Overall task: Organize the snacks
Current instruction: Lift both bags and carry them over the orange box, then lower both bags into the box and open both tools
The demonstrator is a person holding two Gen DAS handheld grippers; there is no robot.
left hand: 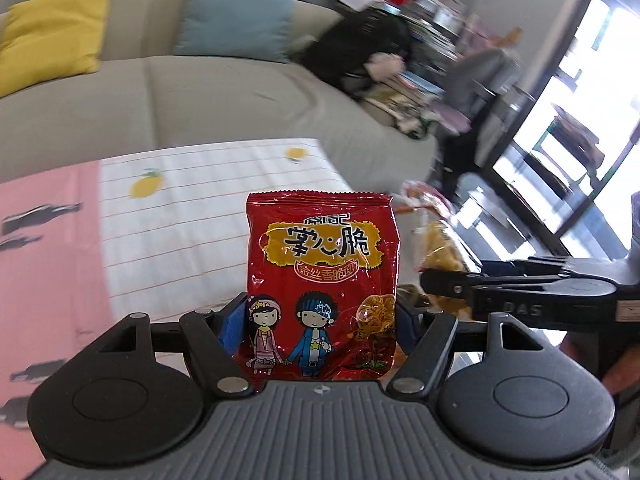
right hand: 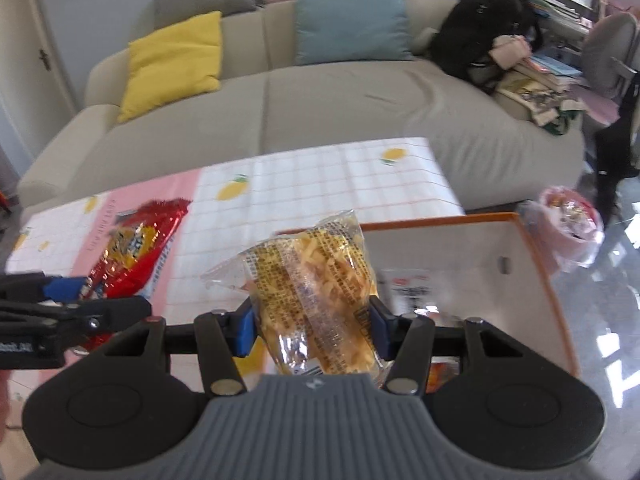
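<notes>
My left gripper (left hand: 320, 320) is clamped on a red pack (left hand: 322, 280), held upright above the table (left hand: 200, 200); its lower edge is hidden behind the gripper body. My right gripper (right hand: 314, 324) pinches a clear bag (right hand: 316, 300) of yellow snacks over the table's edge, beside a box (right hand: 532, 248) whose contents are blurred and partly hidden. The background is smeared in the left view.
</notes>
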